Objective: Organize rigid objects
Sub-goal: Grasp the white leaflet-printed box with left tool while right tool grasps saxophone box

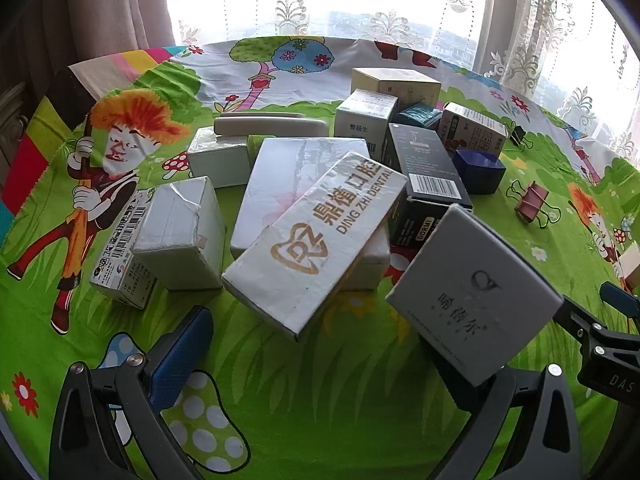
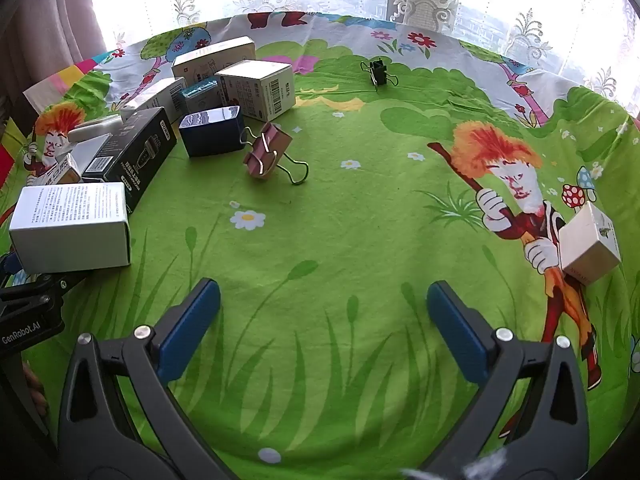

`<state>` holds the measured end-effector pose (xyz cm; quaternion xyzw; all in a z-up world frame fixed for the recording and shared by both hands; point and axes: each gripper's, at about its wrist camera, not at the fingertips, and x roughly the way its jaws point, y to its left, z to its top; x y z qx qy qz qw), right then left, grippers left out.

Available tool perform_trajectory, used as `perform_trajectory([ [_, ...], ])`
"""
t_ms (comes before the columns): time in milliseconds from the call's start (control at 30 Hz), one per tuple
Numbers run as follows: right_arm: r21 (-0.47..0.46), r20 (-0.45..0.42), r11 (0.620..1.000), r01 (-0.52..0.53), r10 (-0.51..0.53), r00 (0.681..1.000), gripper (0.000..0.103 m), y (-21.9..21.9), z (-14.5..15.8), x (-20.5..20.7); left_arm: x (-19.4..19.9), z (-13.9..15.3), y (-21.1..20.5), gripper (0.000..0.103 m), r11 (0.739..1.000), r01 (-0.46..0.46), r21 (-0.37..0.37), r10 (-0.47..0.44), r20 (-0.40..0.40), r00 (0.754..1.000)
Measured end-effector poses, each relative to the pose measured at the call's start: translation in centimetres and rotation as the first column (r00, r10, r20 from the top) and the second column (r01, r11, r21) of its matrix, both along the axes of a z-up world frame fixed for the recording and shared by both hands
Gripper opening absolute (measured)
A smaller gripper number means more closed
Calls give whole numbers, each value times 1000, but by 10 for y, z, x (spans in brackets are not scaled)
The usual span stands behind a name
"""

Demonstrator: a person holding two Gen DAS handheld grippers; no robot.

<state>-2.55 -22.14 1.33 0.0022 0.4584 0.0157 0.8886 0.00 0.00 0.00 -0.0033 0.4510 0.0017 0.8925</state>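
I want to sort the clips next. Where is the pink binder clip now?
In the right wrist view the pink binder clip lies left of centre on the green cloth, just right of the dark blue box.

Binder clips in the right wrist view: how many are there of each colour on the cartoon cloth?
Pink binder clip: 1
Black binder clip: 1
Total: 2

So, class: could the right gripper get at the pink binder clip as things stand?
Probably yes: the right gripper is open, and only bare cloth lies between it and the pink binder clip, which stands apart from the boxes.
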Motion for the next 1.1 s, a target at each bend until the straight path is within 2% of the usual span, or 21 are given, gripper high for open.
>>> perform_trajectory([
  [467, 2, -1, 1000, 3, -3, 1000, 103, 1, -2, 2, 0, 0, 0, 103, 1000, -1, 0, 1, 1, 1000],
  [567, 3, -24, 997, -73, 73, 997, 103, 1, -1, -8, -1, 0, 0, 103, 1000, 5, 0, -5, -1, 1000],
  [667, 5, -28, 988, -157, 157, 987, 103, -7, -2, -32, -12, 1, -1, 103, 999, 43, 0, -43, -6, 999],
  [800, 4, -39, 976, -216, 216, 976, 103, -32, -3, -63, -28, 2, -3, 103, 993, 118, 3, -118, -11, 993],
  [933, 6, -36, 988, -155, 156, 987, 103, -72, -4, -78, -29, 3, -17, 103, 971, 240, 19, -240, -11, 971],
  [1000, 8, -33, 992, -127, 128, 991, 103, -90, -4, -83, -26, 4, -30, 103, 951, 308, 43, -308, -8, 951],
  [1067, 8, -39, 995, -103, 103, 994, 103, -103, -5, -81, -25, 6, -42, 97, 933, 354, 67, -356, 10, 935],
  [1100, 8, -40, 995, -98, 99, 994, 103, -107, -4, -80, -25, 8, -47, 80, 921, 385, 63, -387, 25, 922],
])
